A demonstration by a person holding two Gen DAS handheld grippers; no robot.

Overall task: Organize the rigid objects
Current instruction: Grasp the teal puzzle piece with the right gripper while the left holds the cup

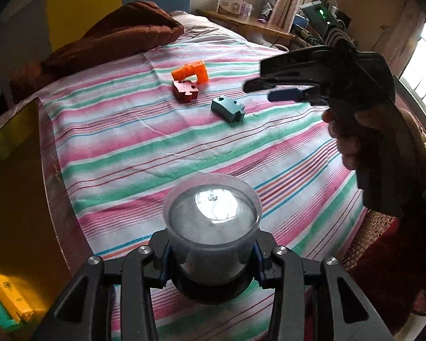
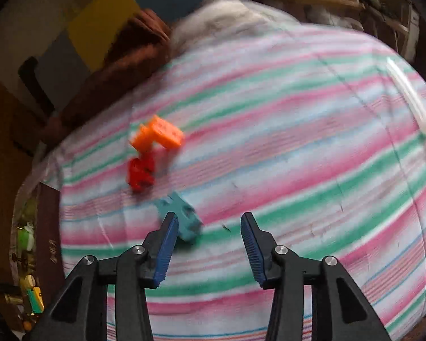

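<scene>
My left gripper is shut on a translucent plastic cup, held upright over the striped bedsheet with its mouth facing the camera. Farther back on the sheet lie an orange block, a red puzzle-shaped piece touching it, and a teal puzzle-shaped piece a little apart. My right gripper hovers at the right, above the teal piece. In the blurred right wrist view, the right gripper is open and empty. The teal piece lies beside its left finger, with the red piece and orange block beyond.
A brown blanket is bunched at the bed's far left. A wooden shelf with a box stands behind the bed. A person's hand grips the right tool. A clear tube lies at the sheet's right edge. Yellow and green items sit beside the bed.
</scene>
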